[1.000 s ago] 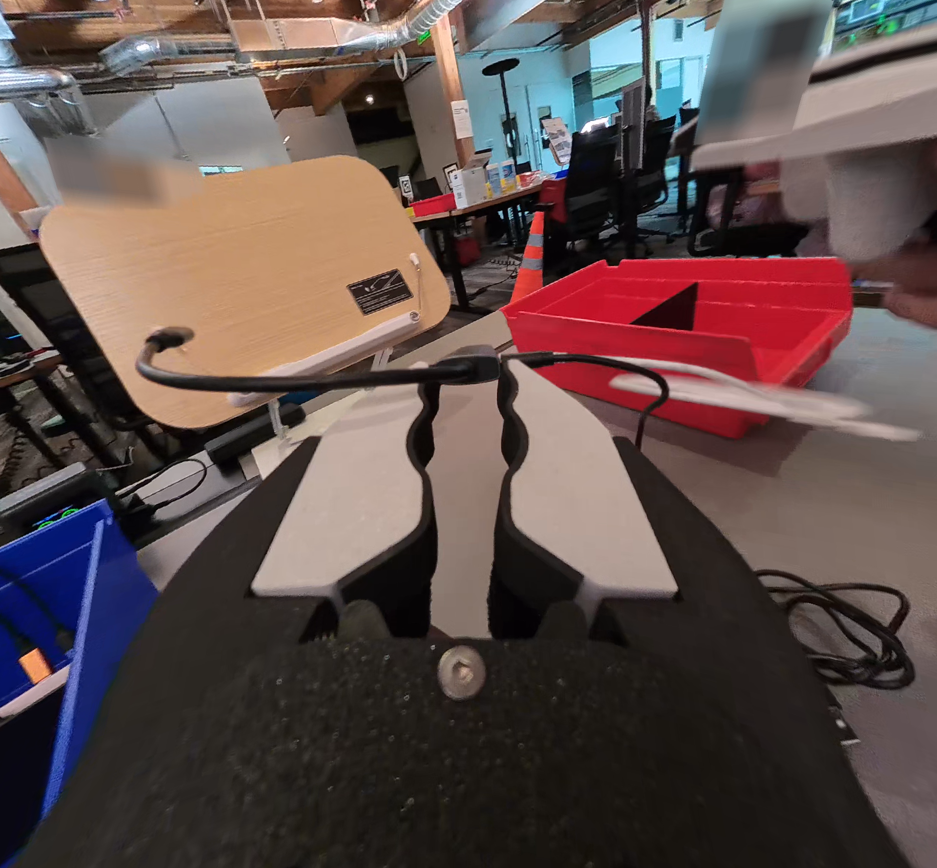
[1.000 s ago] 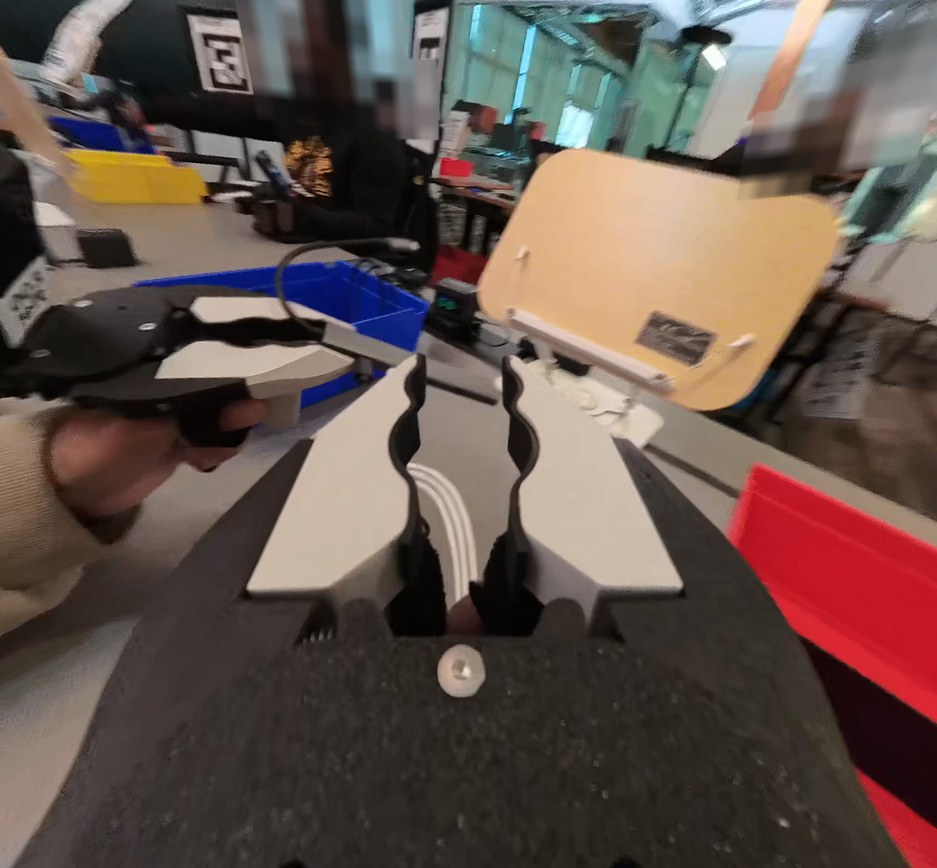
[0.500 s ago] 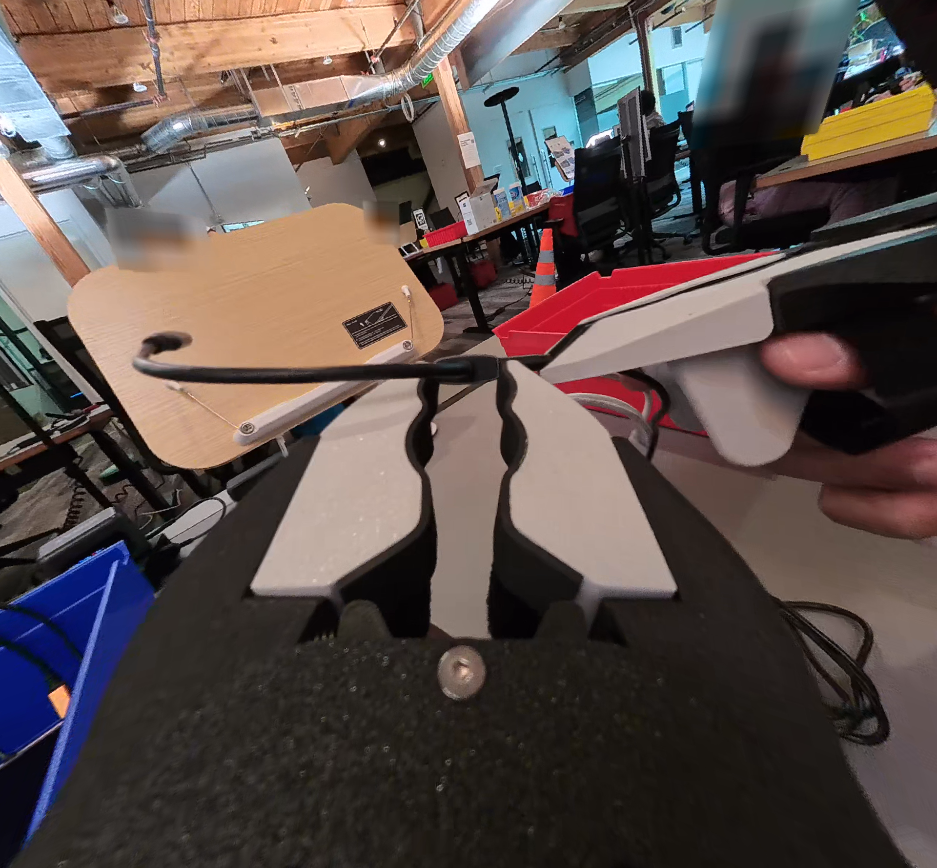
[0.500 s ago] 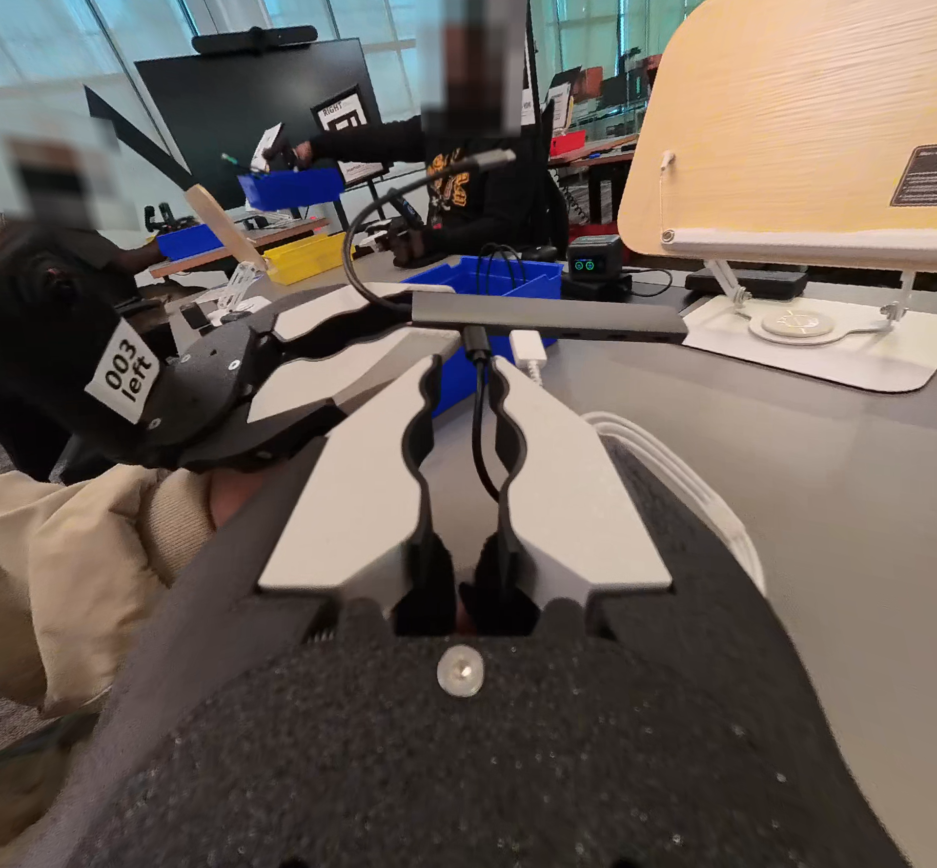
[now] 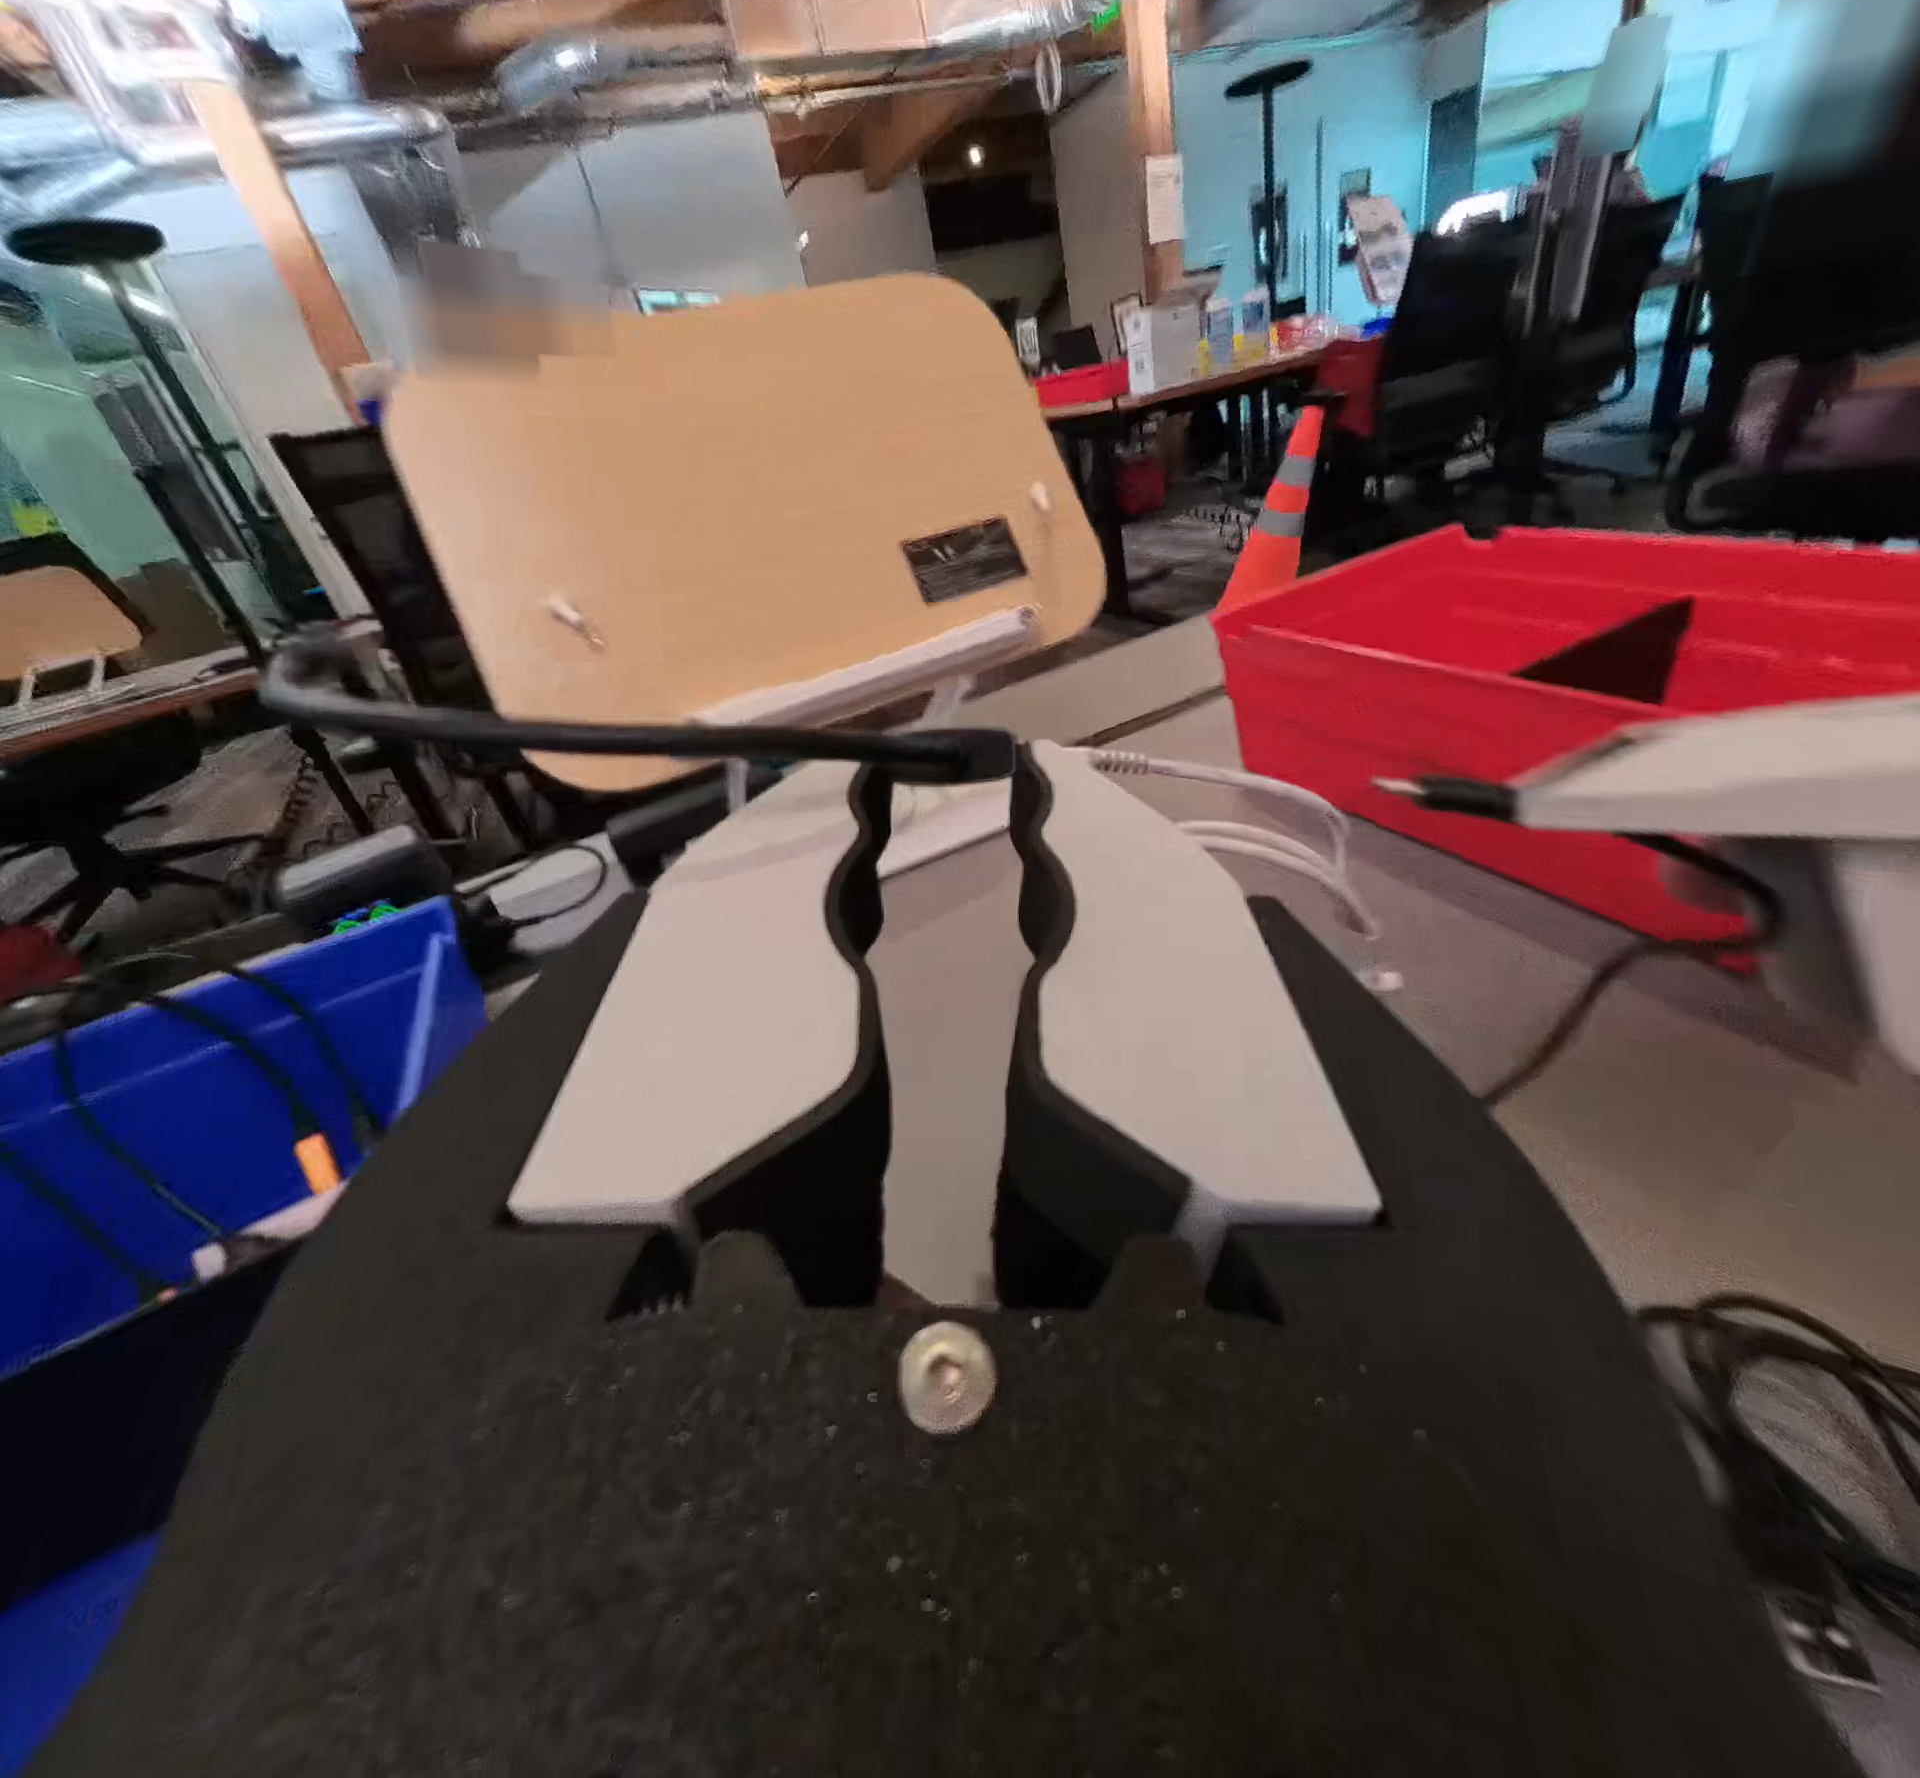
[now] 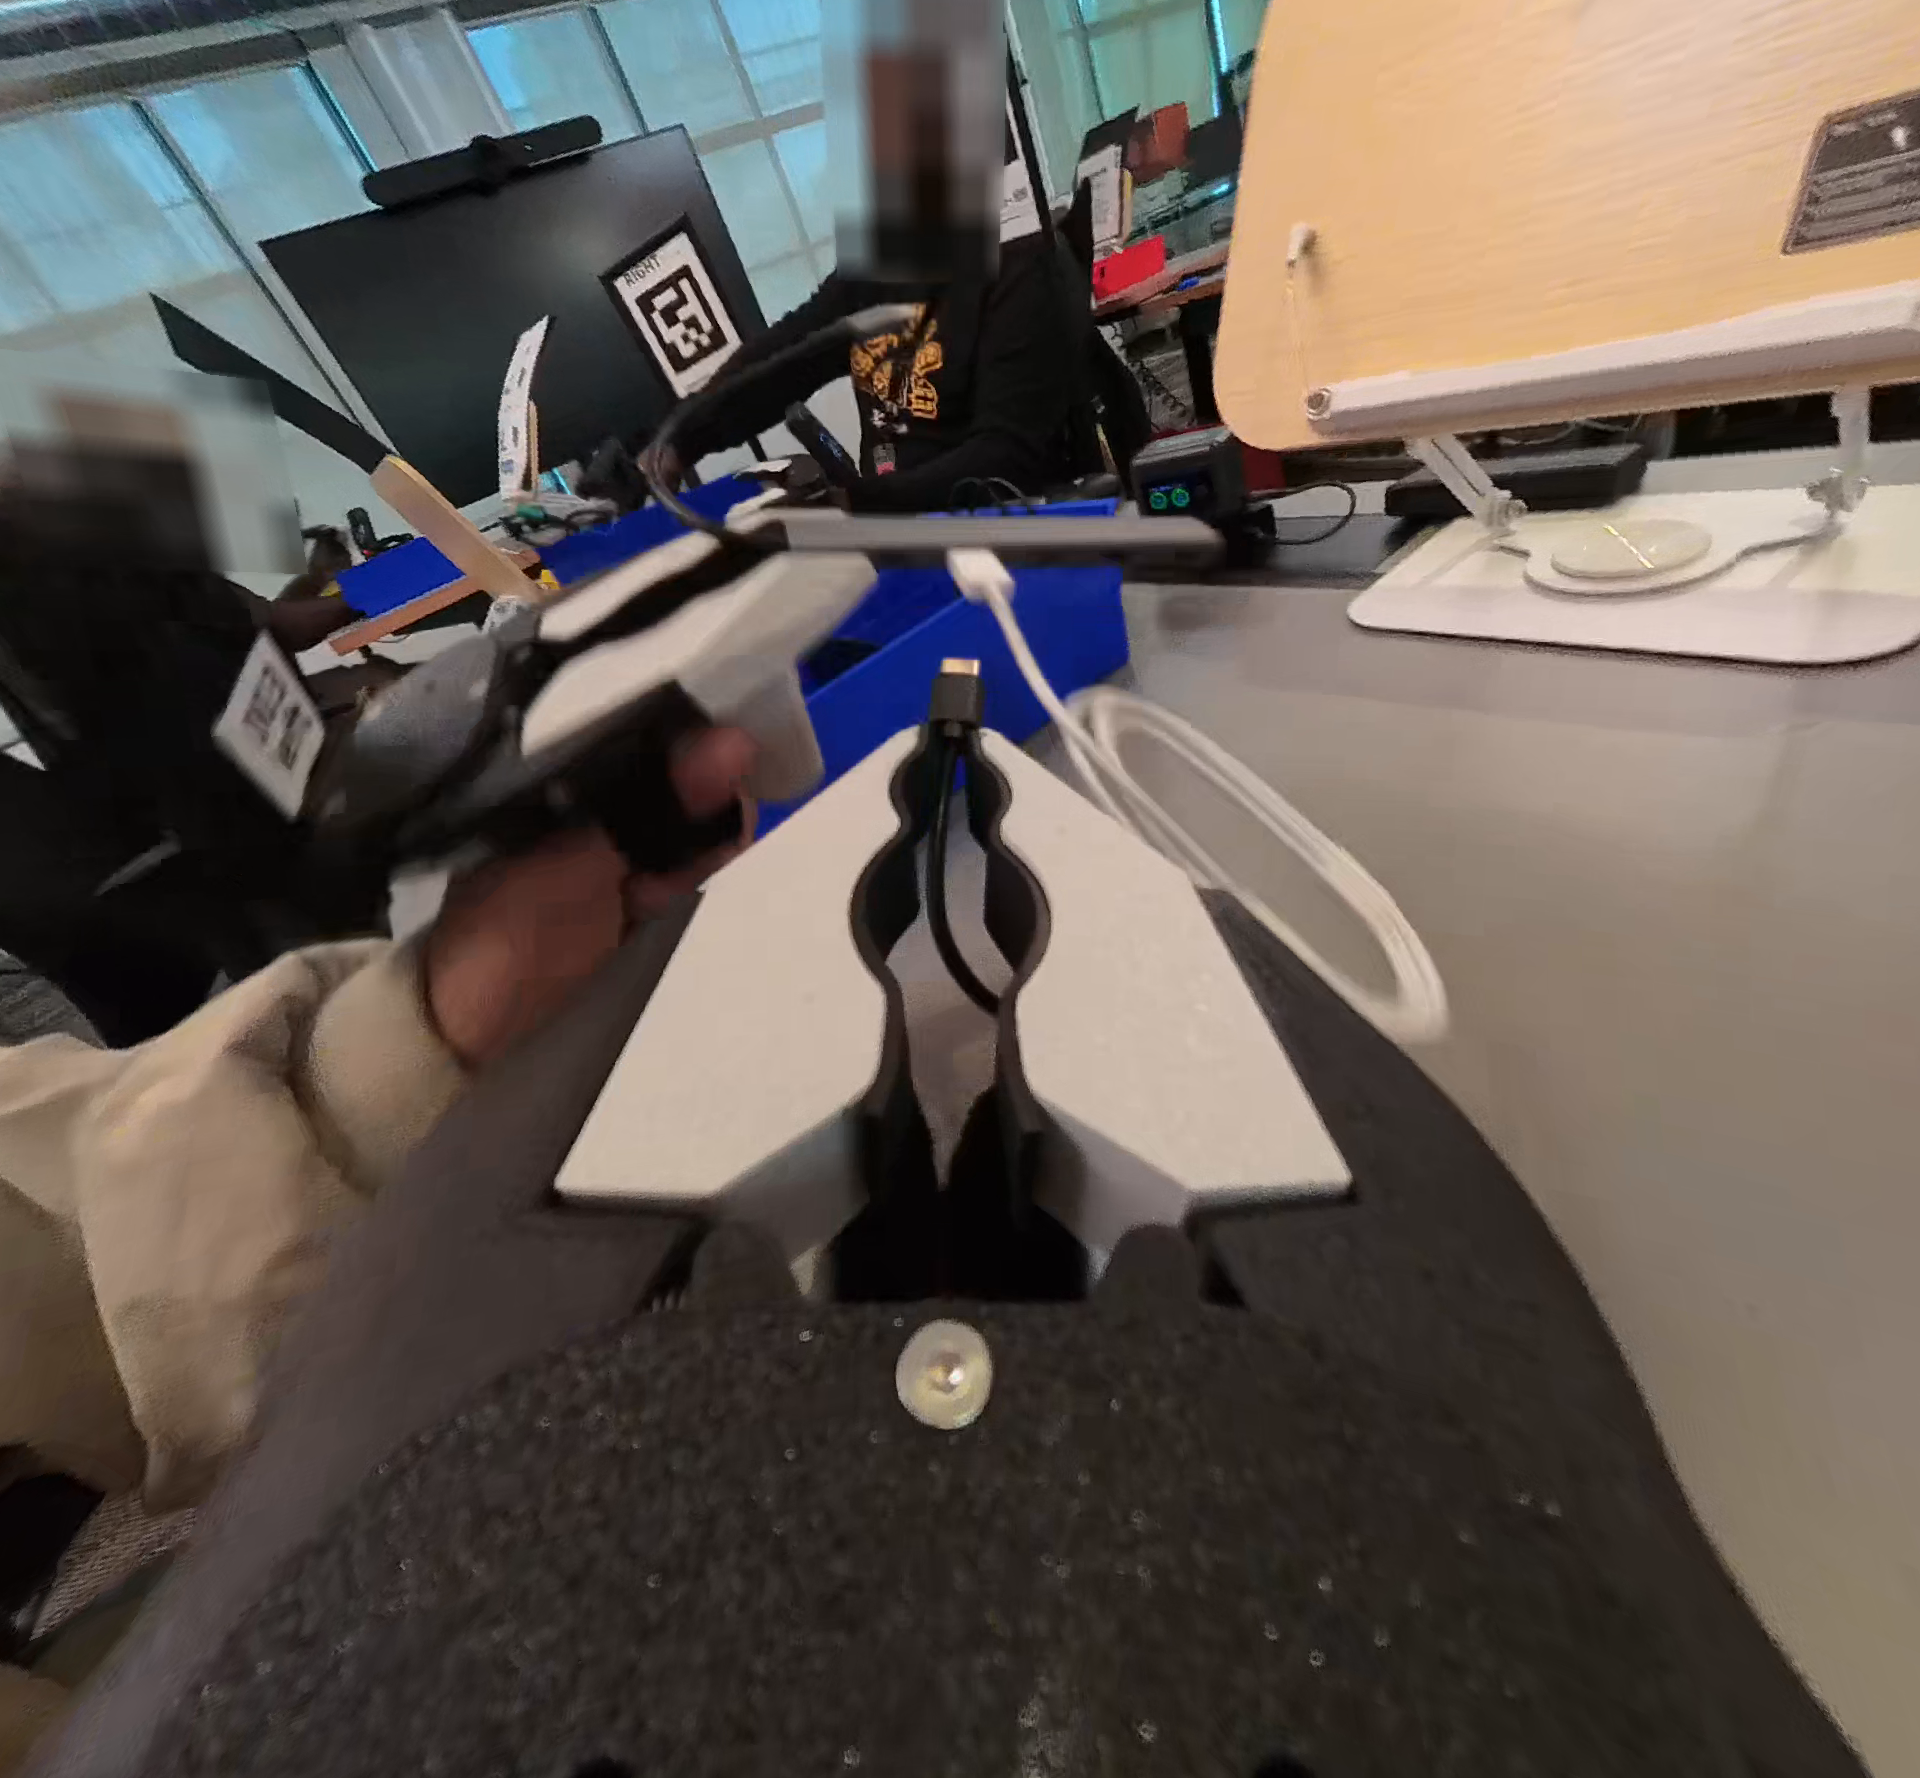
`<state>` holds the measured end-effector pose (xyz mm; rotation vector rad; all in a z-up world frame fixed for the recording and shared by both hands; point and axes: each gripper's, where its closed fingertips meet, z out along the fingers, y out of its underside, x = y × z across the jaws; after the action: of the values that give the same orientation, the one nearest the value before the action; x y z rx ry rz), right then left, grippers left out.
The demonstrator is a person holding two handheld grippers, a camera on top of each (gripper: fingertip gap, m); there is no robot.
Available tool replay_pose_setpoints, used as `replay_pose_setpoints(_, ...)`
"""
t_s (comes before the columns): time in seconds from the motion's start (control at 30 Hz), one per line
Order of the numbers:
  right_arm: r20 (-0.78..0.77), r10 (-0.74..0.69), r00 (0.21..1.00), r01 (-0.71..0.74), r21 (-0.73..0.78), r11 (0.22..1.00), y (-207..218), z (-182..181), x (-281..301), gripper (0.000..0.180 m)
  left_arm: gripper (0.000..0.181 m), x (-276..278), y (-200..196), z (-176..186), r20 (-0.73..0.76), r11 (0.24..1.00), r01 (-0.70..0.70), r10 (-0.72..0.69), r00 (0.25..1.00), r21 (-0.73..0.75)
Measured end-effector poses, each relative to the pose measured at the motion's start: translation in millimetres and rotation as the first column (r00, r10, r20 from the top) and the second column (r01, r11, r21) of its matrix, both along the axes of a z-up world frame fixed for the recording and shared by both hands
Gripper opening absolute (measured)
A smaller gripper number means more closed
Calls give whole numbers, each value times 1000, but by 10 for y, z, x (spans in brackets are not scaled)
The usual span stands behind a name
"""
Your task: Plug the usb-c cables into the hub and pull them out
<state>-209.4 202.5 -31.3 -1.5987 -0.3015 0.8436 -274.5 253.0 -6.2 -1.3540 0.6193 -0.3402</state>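
In right tongs (image 6: 951, 752): black cable (image 6: 940, 855), plug (image 6: 958, 689) pointing forward.

Bright even daylight; motion blur; wide-angle edge distortion.

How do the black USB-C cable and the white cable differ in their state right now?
The black cable is unplugged, its plug pinched at the right gripper tips below the hub; the white cable sits plugged in. The black one runs between the fingers; the white one loops over the table. Both point at the hub.

Printed words above a square code marker (image 6: 677, 307), white tag (image 6: 268, 722) blurred beyond reading
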Motion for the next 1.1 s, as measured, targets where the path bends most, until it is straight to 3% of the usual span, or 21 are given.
replay_pose_setpoints(0.07,-12,28,1000,-29,-24,999,-10,-68,30,4,22,-183,57,116,13,999,-7,7,1000,50)
replay_pose_setpoints(0.2,40,233,972,-232,-33,972,-137,-51,-63,4,22,-208,18,148,-89,995,-50,58,994,90)
replay_pose_setpoints(0.33,233,476,848,-460,-125,879,-570,-335,-71,5,22,-303,-109,62,-156,991,-103,116,981,87)
replay_pose_setpoints(0.5,316,498,808,-433,-255,865,-880,-961,86,5,22,-523,-369,-243,-129,984,-159,149,980,-74)
replay_pose_setpoints(0.67,452,489,746,-355,-352,866,-881,-1386,20,5,22,-566,-420,-353,-142,984,-160,148,979,-78)
replay_pose_setpoints(0.83,426,623,656,-480,-402,780,-1169,-1392,-157,38,22,-533,-398,-490,-173,986,-141,125,977,-86)
replay_pose_setpoints(0.9,319,683,657,-569,-384,727,-1256,-1146,-132,52,22,-517,-398,-521,-168,987,-127,109,980,-99)
replay_pose_setpoints(0.97,154,700,697,-638,-313,704,-1250,-756,-26,54,22,-512,-395,-534,-170,987,-121,102,980,-102)
replay_pose_setpoints(1.03,82,572,816,-541,-238,807,-950,-488,215,54,22,-505,-391,-545,-175,988,-116,96,980,-104)
replay_pose_setpoints(1.1,202,411,889,-358,-255,898,-660,-600,460,56,22,-490,-387,-564,-175,988,-109,89,981,-112)
